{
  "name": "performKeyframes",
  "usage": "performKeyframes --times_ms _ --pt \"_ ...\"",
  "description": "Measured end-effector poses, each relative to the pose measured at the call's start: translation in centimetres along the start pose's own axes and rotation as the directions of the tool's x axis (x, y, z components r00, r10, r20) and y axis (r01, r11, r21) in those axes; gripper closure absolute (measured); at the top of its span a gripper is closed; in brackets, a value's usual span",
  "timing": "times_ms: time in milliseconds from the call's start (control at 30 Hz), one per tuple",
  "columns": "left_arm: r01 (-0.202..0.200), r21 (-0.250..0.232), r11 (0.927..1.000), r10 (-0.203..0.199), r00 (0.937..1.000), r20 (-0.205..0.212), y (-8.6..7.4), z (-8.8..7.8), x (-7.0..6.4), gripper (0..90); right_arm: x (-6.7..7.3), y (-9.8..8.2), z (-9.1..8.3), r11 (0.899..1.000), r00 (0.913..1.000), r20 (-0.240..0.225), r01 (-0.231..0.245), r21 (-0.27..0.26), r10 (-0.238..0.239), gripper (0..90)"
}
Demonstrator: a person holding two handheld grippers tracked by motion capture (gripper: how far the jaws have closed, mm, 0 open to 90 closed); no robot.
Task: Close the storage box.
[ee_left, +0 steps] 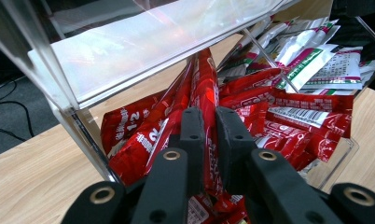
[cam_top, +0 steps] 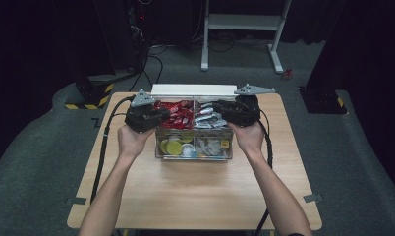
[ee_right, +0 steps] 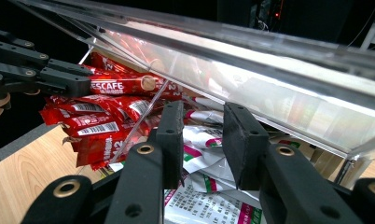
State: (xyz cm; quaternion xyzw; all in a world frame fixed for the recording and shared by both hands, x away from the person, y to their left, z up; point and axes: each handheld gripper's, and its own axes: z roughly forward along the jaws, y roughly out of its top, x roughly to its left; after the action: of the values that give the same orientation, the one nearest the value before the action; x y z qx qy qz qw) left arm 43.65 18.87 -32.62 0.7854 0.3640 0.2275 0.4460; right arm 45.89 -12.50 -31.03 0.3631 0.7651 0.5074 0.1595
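A clear plastic box (cam_top: 193,155) with several compartments stands mid-table, its lid (cam_top: 193,89) raised at the back. Red Nescafe stick packets (cam_top: 178,114) fill the back left compartment and white sachets (cam_top: 208,119) the back right one. My left gripper (ee_left: 210,135) reaches into the red pile and is shut on one red stick packet (ee_left: 206,84), which runs up between its pads. The right gripper view shows that same packet (ee_right: 125,85) held level in the left gripper (ee_right: 90,84). My right gripper (ee_right: 202,135) hovers over the white sachets (ee_right: 199,161), its jaws apart and pressing on nothing.
The front compartments hold round yellow and green pieces (cam_top: 175,146) and small mixed packets (cam_top: 212,146). The tilted clear lid (ee_right: 269,79) hangs close above both grippers. Bare wooden table (cam_top: 195,196) lies in front of the box. A white stand (cam_top: 242,22) is on the floor behind.
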Motion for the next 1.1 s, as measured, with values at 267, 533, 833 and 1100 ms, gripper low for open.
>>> performKeyframes --times_ms 267,533,833,1100 --pt "0.007 -0.005 1.0000 -0.007 0.9995 0.031 0.0 -0.8 0.2 83.9 0.0 0.0 0.0 1.000 1.0000 0.002 0.004 0.000 -0.004 68.4" --pt "-0.008 -0.018 0.9998 0.009 0.9985 0.054 -0.2 -1.9 -0.1 84.7 0.1 0.0 0.0 1.000 1.0000 0.004 0.003 0.001 -0.003 68.2" --pt "-0.020 -0.019 0.9996 0.021 0.9978 0.063 -0.6 -3.0 -0.2 85.7 0.1 0.0 0.0 1.000 1.0000 0.006 0.003 0.001 -0.003 67.9" --pt "-0.012 -0.025 0.9996 0.014 0.9971 0.074 -0.8 -3.7 -0.1 86.0 0.1 0.1 0.0 1.000 1.0000 0.006 0.002 0.004 -0.002 67.9"
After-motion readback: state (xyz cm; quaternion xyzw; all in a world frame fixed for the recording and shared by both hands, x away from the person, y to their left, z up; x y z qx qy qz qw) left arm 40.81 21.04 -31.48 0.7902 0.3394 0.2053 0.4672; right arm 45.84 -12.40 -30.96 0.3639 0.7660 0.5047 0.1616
